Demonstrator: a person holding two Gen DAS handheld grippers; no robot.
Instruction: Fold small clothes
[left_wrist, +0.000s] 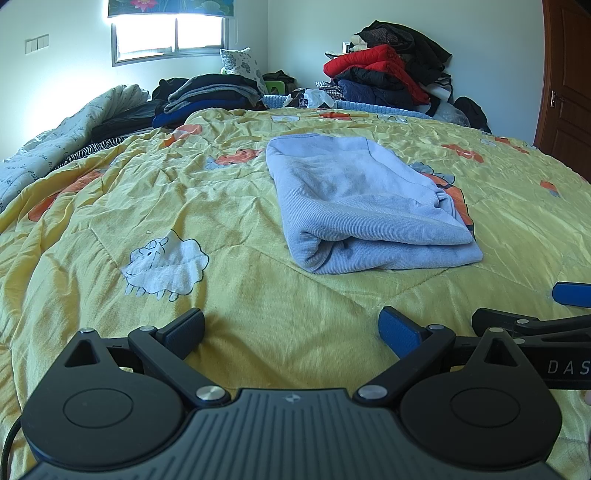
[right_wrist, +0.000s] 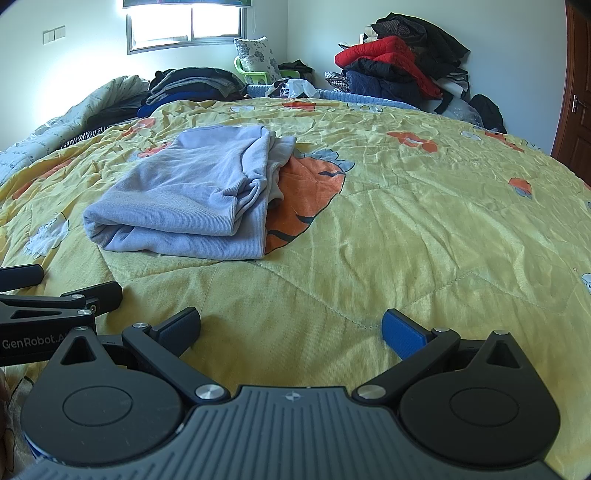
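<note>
On the yellow quilt (left_wrist: 258, 192), at twelve o'clock, a folded lilac garment (left_wrist: 354, 206) was seen; the left gripper (left_wrist: 291, 328) and right gripper (right_wrist: 291, 328) were held spread, empty.

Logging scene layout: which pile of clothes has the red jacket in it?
The tall pile against the far wall, right of the window; the lower stack at the bed's far left holds only dark and grey items.

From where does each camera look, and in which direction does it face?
Left wrist: sits on the left hand-held gripper, open, looking forward across the yellow quilt at the folded light blue garment; the right hand-held gripper shows at right.
Right wrist: sits on the right hand-held gripper, open, facing likewise; the left one shows at left.
Shared: garment, quilt, window, red jacket.
</note>
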